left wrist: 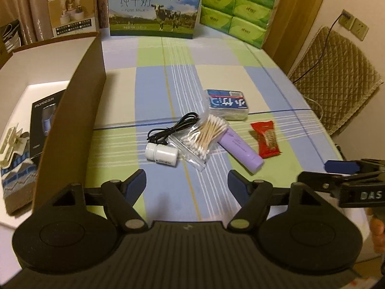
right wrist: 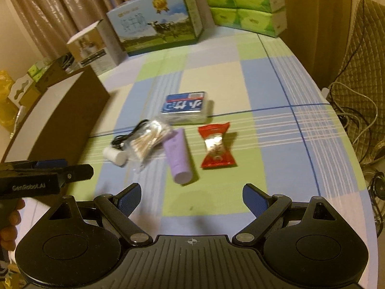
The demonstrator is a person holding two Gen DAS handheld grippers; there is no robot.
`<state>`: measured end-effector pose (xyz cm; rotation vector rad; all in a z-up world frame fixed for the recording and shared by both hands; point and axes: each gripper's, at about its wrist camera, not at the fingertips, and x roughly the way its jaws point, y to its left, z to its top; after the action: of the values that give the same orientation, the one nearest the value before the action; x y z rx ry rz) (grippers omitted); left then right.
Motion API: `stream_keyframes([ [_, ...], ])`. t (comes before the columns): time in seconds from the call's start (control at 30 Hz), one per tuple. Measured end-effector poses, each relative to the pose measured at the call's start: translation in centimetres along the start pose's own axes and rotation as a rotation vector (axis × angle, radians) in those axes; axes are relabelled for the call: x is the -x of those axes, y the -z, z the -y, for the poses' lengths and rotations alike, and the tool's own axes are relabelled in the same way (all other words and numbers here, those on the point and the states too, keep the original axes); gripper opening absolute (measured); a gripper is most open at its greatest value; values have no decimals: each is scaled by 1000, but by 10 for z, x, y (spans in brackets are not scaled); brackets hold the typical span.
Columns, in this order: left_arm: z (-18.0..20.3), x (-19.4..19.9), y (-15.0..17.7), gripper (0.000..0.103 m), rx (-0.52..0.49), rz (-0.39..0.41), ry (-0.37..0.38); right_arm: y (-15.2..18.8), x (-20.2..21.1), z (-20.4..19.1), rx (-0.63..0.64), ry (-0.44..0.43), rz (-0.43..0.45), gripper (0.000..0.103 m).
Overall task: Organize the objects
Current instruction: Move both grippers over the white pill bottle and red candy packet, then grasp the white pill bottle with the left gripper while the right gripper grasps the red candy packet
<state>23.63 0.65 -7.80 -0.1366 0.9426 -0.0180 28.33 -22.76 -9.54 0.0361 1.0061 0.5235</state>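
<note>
Small objects lie mid-table: a white bottle (left wrist: 161,154) (right wrist: 115,155), a black cable (left wrist: 172,126) (right wrist: 130,133), a bag of cotton swabs (left wrist: 204,136) (right wrist: 146,142), a purple tube (left wrist: 240,147) (right wrist: 178,158), a red snack packet (left wrist: 266,139) (right wrist: 216,147) and a blue-labelled pack (left wrist: 227,104) (right wrist: 186,107). My left gripper (left wrist: 186,183) is open and empty, hovering just short of the bottle and swabs. My right gripper (right wrist: 190,198) is open and empty, just short of the purple tube. Each gripper shows at the edge of the other's view.
An open cardboard box (left wrist: 79,110) (right wrist: 65,118) stands at the left, holding a black carton (left wrist: 43,125), a sock and a clip. A milk carton (left wrist: 154,7), a small box (left wrist: 73,12) and green tissue packs (left wrist: 243,7) line the far edge. A padded chair (left wrist: 336,77) stands to the right.
</note>
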Motion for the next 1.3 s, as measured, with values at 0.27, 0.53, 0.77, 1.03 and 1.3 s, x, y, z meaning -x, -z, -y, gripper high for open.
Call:
stream_keyframes([
  [0.27,-13,-53,-14,56,-53,-64,-35,-10,-22,22,-24,33,-24,89],
  [0.53,-18,-83,-25,51,-73,-120,-33,-21,-40,31,-41,43,-41,89],
  [0.77,-17,-100,-27,44,-49,-171,-96,-27,-51,36,-48,50,-55,89],
  [1.03,-18,-110,-25,41,-49,-155,-59,-30,-63,39,-21,57,-56,88],
  [1.3,-19,-108,-25,41,32,-135,-63,-40,-76,32,37,32,-23,74],
])
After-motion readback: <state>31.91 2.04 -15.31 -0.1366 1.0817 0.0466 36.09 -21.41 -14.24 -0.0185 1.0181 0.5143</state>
